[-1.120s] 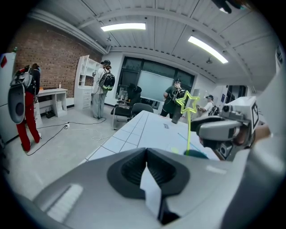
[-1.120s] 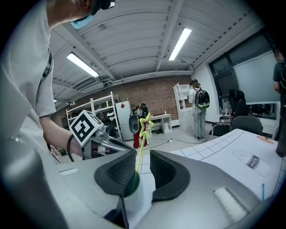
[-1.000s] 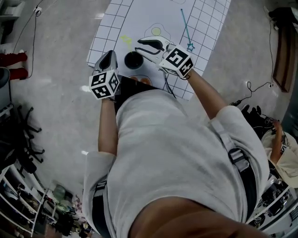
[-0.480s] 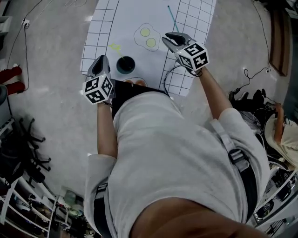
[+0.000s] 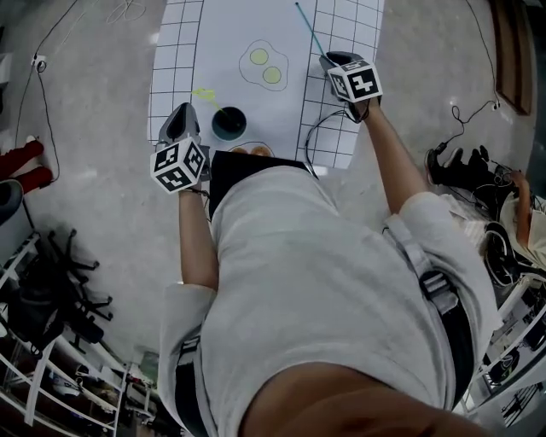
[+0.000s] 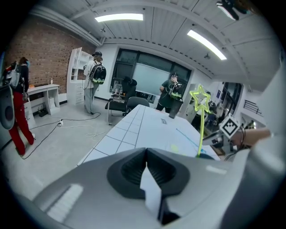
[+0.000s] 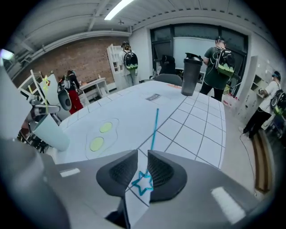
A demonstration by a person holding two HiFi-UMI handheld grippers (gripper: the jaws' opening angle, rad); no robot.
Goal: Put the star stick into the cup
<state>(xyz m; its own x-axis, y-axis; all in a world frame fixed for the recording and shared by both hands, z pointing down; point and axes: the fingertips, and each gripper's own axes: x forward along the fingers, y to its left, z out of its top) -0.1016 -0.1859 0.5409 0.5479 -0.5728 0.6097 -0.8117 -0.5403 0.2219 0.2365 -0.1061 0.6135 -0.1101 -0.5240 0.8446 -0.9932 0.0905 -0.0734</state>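
1. Head view: blue star stick (image 5: 310, 27) lies flat on the worktop (image 5: 230, 26), upper centre; cup (image 5: 229, 124) mid-left, well apart.
2. Left gripper view: left hand-held gripper (image 6: 146, 151) clenched, empty, likely idle.
3. Right gripper view: right hand-held gripper (image 7: 142, 156) released, jaws straddling the star, probably for pickup.

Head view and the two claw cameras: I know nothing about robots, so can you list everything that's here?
table mat: one, white with a black grid, under both claws
cup: one, dark, near edge of the mat
yellow star stick: one, yellow-green, standing in the cup
blue star stick: one, blue, lying flat on the mat
discs: two, yellow-green, inside a drawn outline
bottle: one, dark, far end of the table
people: several, background, some with backpacks
left claw: one, grey, shut, empty, beside the cup
right claw: one, grey, slightly open, over the blue star
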